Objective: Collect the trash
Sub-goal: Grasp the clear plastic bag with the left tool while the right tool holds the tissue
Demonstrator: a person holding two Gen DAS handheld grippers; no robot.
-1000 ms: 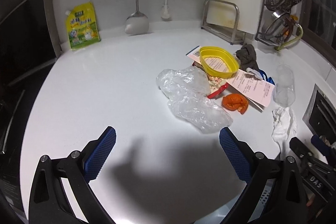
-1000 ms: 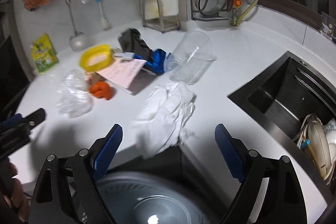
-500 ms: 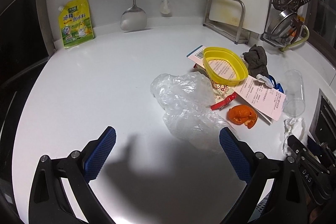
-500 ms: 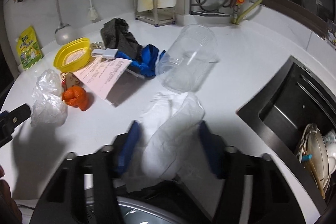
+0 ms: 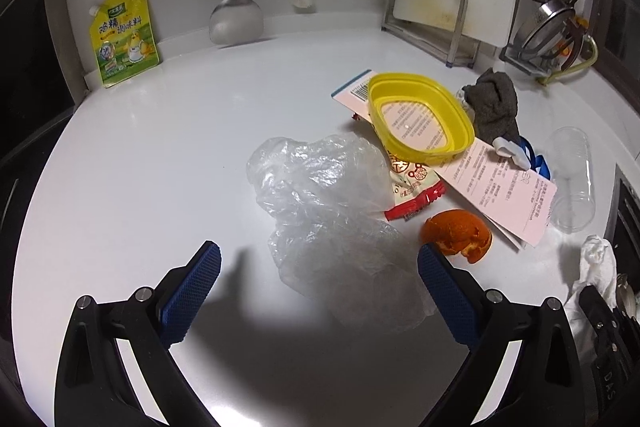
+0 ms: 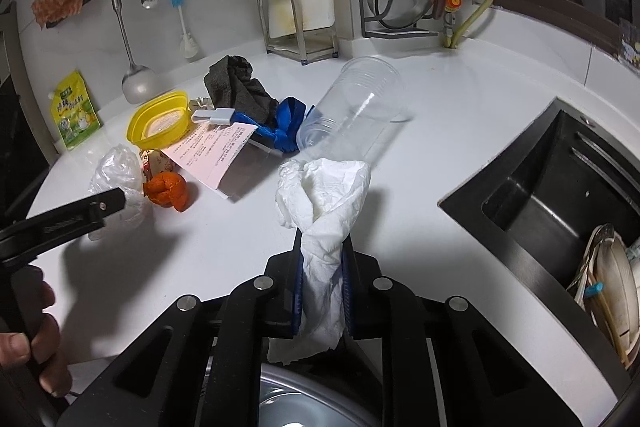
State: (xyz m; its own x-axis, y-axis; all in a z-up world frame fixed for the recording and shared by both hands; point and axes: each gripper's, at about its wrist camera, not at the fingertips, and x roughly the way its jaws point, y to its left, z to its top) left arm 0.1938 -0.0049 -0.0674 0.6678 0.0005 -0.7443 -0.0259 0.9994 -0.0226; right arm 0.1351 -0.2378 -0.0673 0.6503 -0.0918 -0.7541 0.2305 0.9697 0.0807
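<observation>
Right wrist view shows the change plainly: the right tongs [image 6: 322, 279], wide apart a second ago and blurred in mid-close half a second ago, are now clamped on the crumpled white tissue [image 6: 324, 195], which bunches up between the blue pads at lower centre of the frame and fans out above them. Under the tongs, at the bottom edge, a round metallic rim [image 6: 312, 403] shows; it is probably the bin, though too little of it is visible to be sure. So one piece of trash is secured and, by my judgement, only needs carrying over that opening and letting go. Left wrist view has the left tongs [image 5: 319, 281] spread wide and holding nothing, and they have drawn nearer to the clear plastic bag [image 5: 328, 211], which now lies between the pads in the middle of the frame, with the right pad just beside its near edge. That suggests the bag is the next pick. To the right of it on the white worktop [image 5: 160, 155] the rest of the trash waits: the snack wrapper [image 5: 416, 191], the orange peel [image 5: 456, 235], the receipt [image 5: 504, 191] under the yellow tub [image 5: 420, 117], and the clear cup [image 6: 356, 107] on its side.
</observation>
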